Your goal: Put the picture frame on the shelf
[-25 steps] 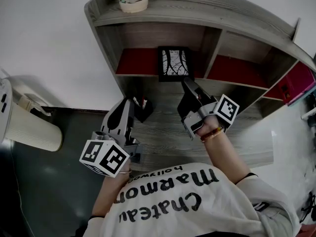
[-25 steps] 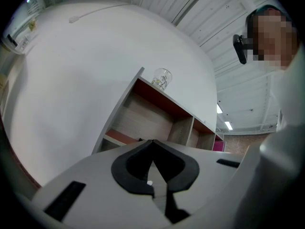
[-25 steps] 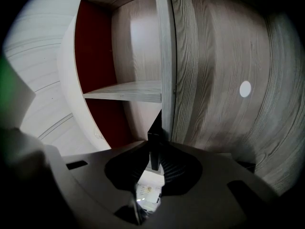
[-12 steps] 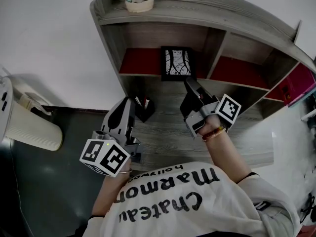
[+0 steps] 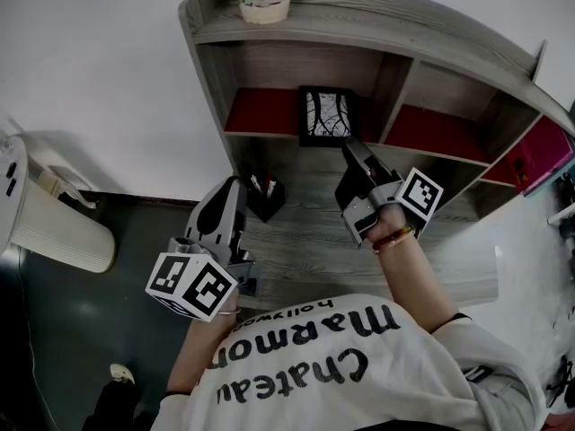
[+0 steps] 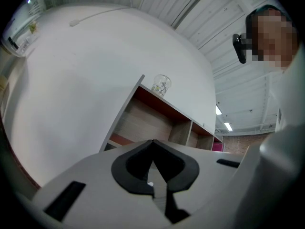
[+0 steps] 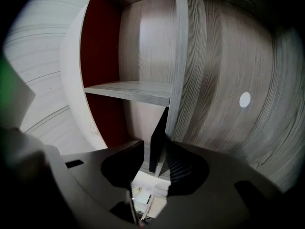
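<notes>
The frame (image 5: pixel 325 115) stands upright on the shelf (image 5: pixel 262 136), long side vertical, face outward, between the right gripper's (image 5: pixel 352 151) opening jaws, while the left gripper's (image 5: pixel 234 187) jaws are together.

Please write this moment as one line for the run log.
step: release | frame: standing on shelf | right tool: opening, frame between jaws | left tool: shut, empty

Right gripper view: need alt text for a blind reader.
Jaws of the right gripper are opening around a dark picture frame, seen edge-on between them. It stands beside a grey wooden divider of the shelf unit.
</notes>
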